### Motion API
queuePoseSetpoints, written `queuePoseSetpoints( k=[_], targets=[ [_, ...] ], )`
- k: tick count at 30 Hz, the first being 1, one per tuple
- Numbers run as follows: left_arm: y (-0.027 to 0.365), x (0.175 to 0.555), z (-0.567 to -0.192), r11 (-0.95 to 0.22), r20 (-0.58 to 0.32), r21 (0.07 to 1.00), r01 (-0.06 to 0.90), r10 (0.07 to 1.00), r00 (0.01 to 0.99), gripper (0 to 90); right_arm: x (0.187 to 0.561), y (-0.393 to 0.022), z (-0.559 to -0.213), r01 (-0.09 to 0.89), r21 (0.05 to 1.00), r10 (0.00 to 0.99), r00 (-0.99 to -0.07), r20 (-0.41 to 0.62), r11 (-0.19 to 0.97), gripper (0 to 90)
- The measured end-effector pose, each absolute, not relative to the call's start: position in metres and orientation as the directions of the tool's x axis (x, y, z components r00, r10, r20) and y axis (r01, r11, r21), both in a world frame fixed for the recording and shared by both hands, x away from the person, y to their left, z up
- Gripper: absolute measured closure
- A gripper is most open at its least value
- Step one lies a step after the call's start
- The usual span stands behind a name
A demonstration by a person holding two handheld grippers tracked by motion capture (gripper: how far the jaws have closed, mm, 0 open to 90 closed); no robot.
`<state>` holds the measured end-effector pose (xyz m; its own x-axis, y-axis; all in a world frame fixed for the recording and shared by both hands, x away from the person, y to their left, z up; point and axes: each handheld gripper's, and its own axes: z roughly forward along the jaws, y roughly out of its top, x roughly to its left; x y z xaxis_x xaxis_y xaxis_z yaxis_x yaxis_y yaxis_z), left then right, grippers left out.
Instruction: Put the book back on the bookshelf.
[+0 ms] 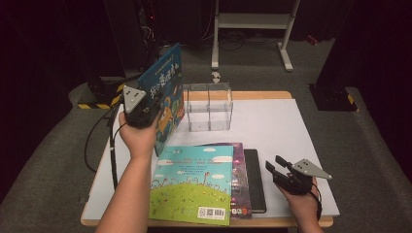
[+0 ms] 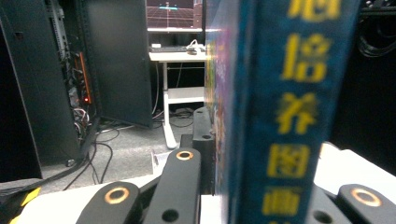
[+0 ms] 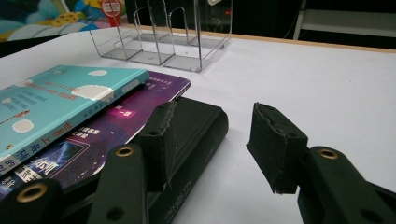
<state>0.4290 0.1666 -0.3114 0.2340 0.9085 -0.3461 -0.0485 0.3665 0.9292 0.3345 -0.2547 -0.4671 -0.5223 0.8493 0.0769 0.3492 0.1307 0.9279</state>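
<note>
From the high view, my left hand-held gripper [image 1: 145,109] clamps a blue picture book with a cartoon cover [image 1: 165,92], upright beside the clear acrylic divided rack [image 1: 210,107]; nothing's shelved yet, and three books wait on the white tabletop [image 1: 272,126]. Left gripper view: yellow Chinese characters run down the blue spine [image 2: 294,112], too blurred to read. Right gripper view: my right hand-held gripper [image 3: 210,140] hangs open and empty over the black book [image 3: 196,135].

A blue book [image 1: 167,92] with yellow lettering is seen at ten o'clock. A green-and-sky-blue book [image 1: 192,183], a purple book [image 1: 239,179] and a black book [image 1: 254,179] are seen at six o'clock.
</note>
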Motion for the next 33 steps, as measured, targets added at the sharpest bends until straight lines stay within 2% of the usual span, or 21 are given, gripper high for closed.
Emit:
queuePoseSetpoints(
  k=[17,33],
  targets=[
    [0.156,0.482,-0.337,0.336,-0.324,0.94,-0.055,0.932,0.16,83.1,0.332,-0.255,-0.466,0.344,0.931,0.846,-0.527,0.08,0.126,51.1],
    [0.153,0.489,-0.357,0.34,-0.327,0.937,-0.078,0.934,0.141,83.0,0.331,-0.252,-0.467,0.344,0.929,0.839,-0.539,0.076,0.137,51.3]
  ],
)
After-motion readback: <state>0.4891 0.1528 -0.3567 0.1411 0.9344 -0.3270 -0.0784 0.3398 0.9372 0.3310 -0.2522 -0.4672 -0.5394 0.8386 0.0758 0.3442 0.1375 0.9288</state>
